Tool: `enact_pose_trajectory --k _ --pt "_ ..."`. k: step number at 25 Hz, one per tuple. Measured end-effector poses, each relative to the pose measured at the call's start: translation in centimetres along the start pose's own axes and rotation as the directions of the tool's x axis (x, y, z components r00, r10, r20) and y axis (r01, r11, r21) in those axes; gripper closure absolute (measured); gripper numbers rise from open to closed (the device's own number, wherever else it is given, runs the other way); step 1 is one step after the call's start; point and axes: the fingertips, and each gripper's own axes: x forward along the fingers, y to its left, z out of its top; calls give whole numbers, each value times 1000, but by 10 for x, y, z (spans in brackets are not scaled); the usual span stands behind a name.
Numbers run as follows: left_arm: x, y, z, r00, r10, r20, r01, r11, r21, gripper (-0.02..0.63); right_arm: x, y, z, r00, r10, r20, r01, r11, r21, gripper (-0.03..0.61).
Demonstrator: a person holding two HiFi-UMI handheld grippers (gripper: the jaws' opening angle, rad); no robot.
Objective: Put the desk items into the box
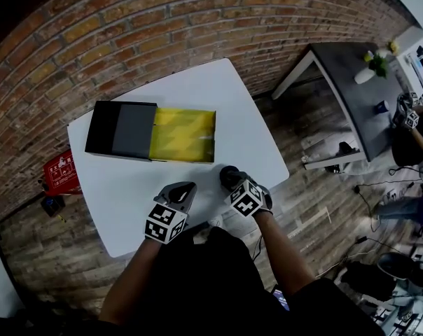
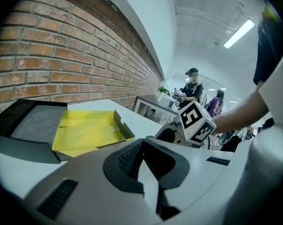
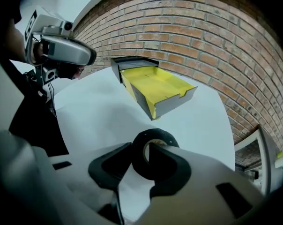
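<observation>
A black tape roll (image 3: 156, 135) lies on the white table (image 1: 197, 89) near its front right edge. My right gripper (image 3: 140, 147) is shut on the roll's wall, one jaw inside the hole and the other against the outside. In the head view the roll (image 1: 229, 176) sits at the right gripper's (image 1: 232, 182) tip. The box, a yellow tray (image 1: 183, 135) slid out of a black sleeve (image 1: 120, 128), lies beyond it towards the brick wall. My left gripper (image 1: 184, 187) rests beside the right one, shut (image 2: 142, 142) with nothing between its jaws.
A brick wall (image 1: 162, 19) runs behind the table. A red crate (image 1: 61, 172) stands on the floor at the left. A grey table (image 1: 351, 75) and a person (image 1: 411, 128) are at the right. Cables lie on the wooden floor (image 1: 323, 208).
</observation>
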Motion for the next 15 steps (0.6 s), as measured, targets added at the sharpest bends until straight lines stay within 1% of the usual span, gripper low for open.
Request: enact_pose_trajectory --k 8,15 --pt "0 4 15 999 10 30 -11 1000 14 598 -25 -21 26 994 -61 89 59 998 20 449" --pt "-4 14 29 998 38 54 -40 999 31 600 -45 -38 57 981 -102 163 101 995 20 449"
